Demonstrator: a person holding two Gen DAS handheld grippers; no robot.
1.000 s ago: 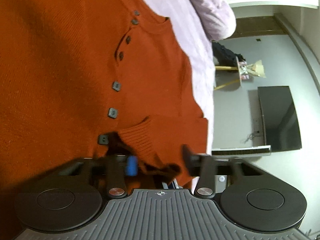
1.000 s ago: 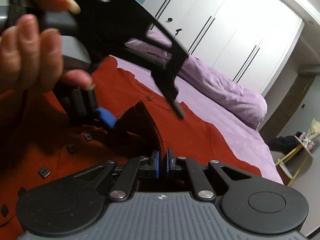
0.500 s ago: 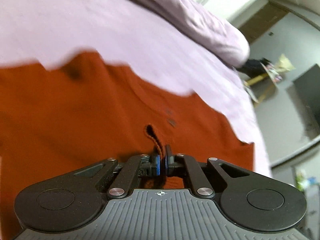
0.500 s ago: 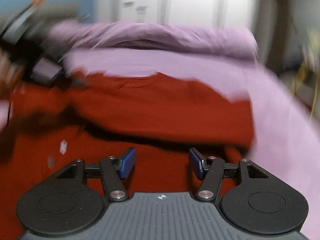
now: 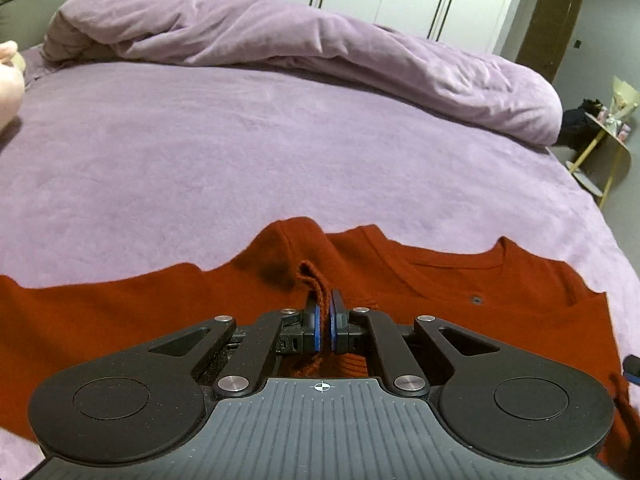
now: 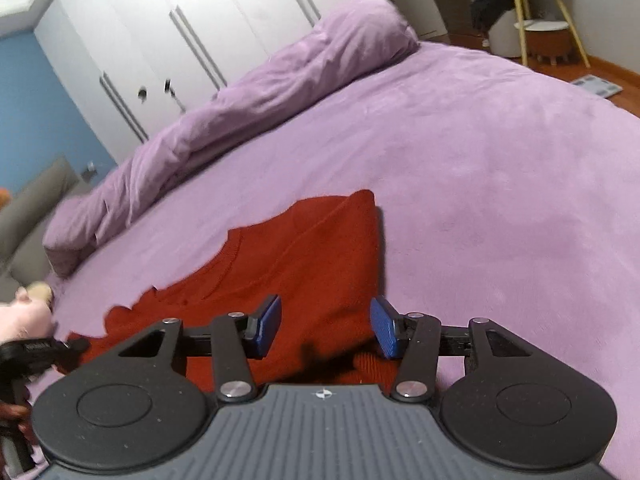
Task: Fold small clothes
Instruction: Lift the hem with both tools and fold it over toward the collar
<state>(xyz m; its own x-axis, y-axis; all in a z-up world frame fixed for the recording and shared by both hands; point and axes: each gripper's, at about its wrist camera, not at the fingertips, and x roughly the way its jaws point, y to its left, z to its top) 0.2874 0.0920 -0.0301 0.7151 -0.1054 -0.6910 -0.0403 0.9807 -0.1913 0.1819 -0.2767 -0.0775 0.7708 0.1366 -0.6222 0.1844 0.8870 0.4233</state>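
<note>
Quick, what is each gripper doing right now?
Left gripper: shut on a fold of the red sweater.
Right gripper: open, jaws closing, pads pressing on nothing.

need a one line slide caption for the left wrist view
Left gripper shut on a fold of the rust-red sweater spread on a purple bed, rumpled duvet behind.

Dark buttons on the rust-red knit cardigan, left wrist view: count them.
1: a small dark button sits below the neckline of the rust-red knit cardigan, right of centre. Others may be hidden.
</note>
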